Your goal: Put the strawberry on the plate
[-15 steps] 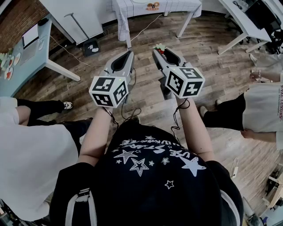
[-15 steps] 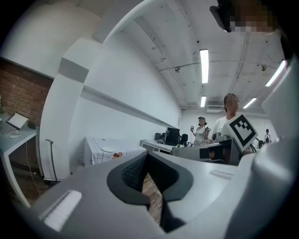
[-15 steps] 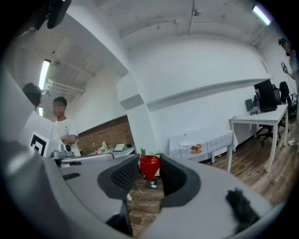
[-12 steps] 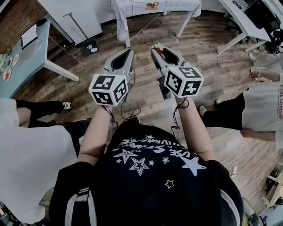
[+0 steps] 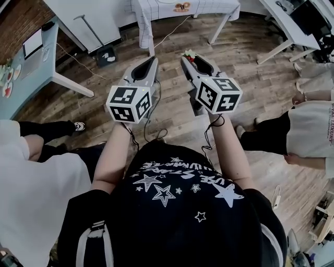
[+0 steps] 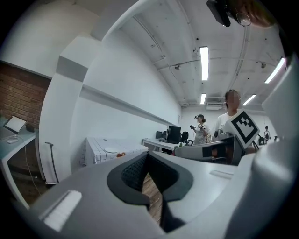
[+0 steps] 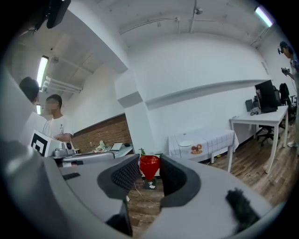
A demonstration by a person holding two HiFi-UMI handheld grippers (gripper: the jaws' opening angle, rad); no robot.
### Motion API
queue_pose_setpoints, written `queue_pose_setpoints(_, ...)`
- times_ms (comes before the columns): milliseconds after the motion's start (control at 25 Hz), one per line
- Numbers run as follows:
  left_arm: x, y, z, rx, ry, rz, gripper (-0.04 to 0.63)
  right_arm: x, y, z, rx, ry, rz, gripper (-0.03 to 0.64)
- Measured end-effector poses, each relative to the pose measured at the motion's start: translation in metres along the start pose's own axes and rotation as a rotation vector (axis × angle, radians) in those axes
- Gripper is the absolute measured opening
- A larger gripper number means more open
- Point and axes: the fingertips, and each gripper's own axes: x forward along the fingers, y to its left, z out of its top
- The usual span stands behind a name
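— Where is the strawberry (image 7: 149, 167)?
— Up in the air. The right gripper (image 5: 191, 57) squeezes it between the tips of its two jaws. It is red with green leaves.
— And the left gripper (image 6: 145, 155)?
— Right next to it. Its jaws are pressed together at the tips, with nothing in them.
— What is underneath?
— A wooden floor (image 5: 245, 57). Far off stands a table (image 7: 215, 135) with a checked cloth, and a white plate (image 7: 185, 144) lies on it.

Wooden plank floor (image 5: 250, 57) lies under white walls (image 7: 196, 84), a brick wall (image 5: 21, 21) and checked-cloth table (image 5: 151, 10).
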Motion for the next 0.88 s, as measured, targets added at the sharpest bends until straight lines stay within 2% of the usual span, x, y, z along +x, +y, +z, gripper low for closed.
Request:
queue_pose_setpoints(400, -0.007, 0.050, -0.004, -0.008, 0.001, 0.005, 0.008, 0.019, 0.008, -0.004, 0.022, -0.014, -0.060, 0.146)
queue_pose_setpoints(640, 0.002, 0.063, -0.008, -0.031, 0.001, 0.011, 0.008, 0.022, -0.020, -0.010, 0.050, 0.003, -0.109, 0.146)
queue_pose_setpoints(880, 0.031, 0.079, -0.003, -0.004, 0.004, 0.040, 0.008, 0.062, -0.041, -0.001, 0.022, 0.002, -0.053, 0.146)
